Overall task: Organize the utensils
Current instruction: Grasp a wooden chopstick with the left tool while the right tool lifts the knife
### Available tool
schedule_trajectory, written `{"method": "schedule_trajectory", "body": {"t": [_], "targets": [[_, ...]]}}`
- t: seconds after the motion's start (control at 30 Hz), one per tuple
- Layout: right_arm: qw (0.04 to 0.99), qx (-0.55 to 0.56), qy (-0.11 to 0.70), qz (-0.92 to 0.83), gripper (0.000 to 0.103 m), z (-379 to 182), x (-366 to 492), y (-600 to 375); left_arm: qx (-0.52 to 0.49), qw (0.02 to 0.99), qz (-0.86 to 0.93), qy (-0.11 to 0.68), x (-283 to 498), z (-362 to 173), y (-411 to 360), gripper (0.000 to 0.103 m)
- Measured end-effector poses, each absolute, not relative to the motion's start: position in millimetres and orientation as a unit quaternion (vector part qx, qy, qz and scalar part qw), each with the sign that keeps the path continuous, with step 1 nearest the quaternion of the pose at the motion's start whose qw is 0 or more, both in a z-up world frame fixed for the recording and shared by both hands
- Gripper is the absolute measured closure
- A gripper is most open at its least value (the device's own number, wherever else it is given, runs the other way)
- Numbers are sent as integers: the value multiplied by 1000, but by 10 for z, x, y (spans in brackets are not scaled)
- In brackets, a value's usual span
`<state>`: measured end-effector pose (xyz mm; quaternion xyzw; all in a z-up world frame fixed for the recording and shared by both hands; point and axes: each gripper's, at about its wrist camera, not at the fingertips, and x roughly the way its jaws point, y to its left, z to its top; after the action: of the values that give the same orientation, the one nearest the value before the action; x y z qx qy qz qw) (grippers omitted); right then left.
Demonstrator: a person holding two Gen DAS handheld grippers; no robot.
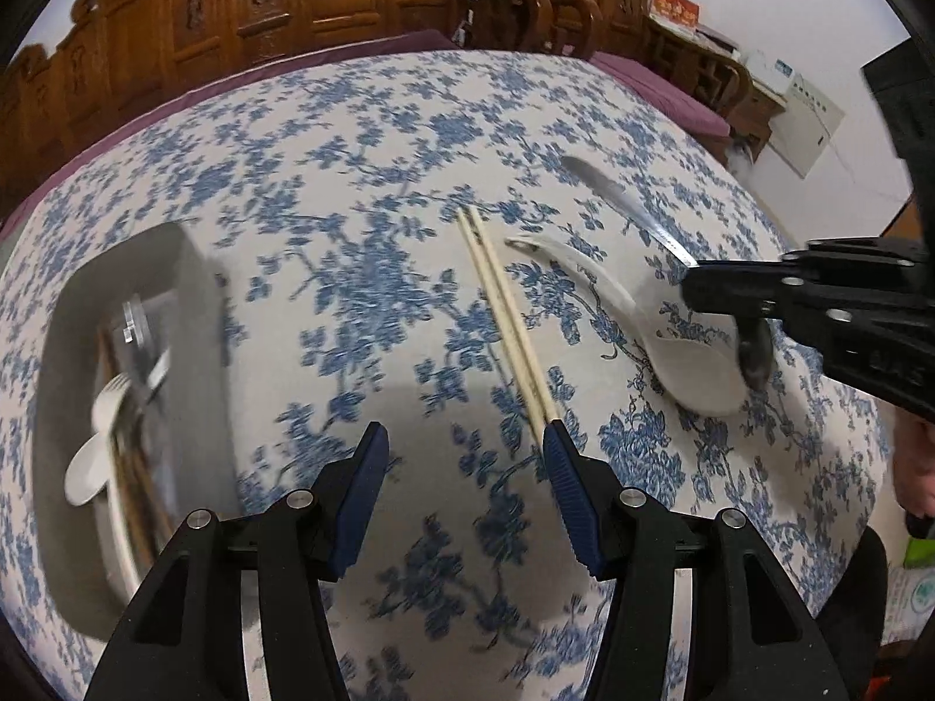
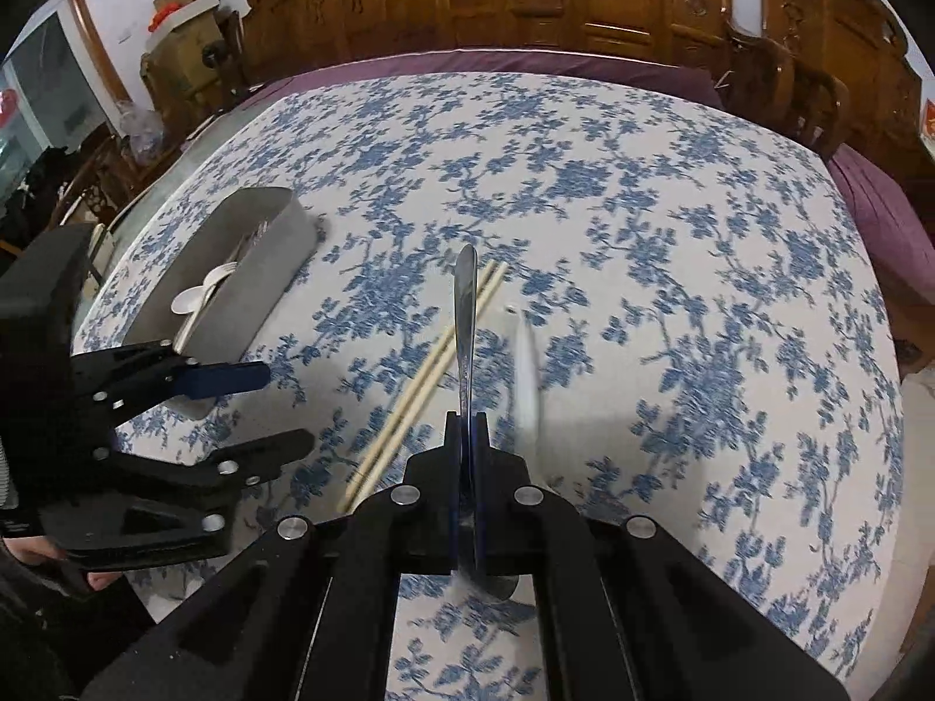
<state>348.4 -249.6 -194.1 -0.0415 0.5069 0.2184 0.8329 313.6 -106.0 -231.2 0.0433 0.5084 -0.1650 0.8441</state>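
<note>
Right gripper (image 2: 466,426) pinches a metal spoon (image 2: 466,315) edge-on, lifted above the chopsticks (image 2: 429,374); so thin a hold could let it swivel or slip before reaching the tray (image 2: 266,269). Left gripper (image 1: 464,447) hangs open by the chopsticks' near ends.

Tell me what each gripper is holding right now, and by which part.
Right gripper is shut on the metal spoon, near its bowl end. Left gripper is open, holding nothing.

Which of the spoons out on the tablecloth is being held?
The metal spoon: the right gripper is shut on it. The white spoon lies loose on the cloth beside the chopsticks.
</note>
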Motion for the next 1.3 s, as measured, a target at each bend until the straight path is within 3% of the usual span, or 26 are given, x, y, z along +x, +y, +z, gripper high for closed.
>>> {"method": "schedule_trajectory", "body": {"t": [0.67, 0.73, 0.8, 0.9, 1.3], "targets": [[837, -17, 502, 216, 99, -1962, 3341, -2599, 95, 833, -124, 530, 3371, -2588, -1368, 50], [837, -16, 503, 214, 99, -1964, 3330, -2608, 89, 833, -124, 532, 3397, -2580, -1377, 57], [837, -14, 504, 211, 99, -1967, 3316, -2625, 88, 833, -124, 532, 3410, -2568, -1385, 76], [838, -13, 504, 209, 99, -1958, 3290, -2636, 87, 831, -125, 535, 3405, -2562, -1371, 96], [840, -9, 499, 212, 99, -1903, 3186, -2504, 58, 840, -116, 527, 3289, -2421, -995, 99]]}}
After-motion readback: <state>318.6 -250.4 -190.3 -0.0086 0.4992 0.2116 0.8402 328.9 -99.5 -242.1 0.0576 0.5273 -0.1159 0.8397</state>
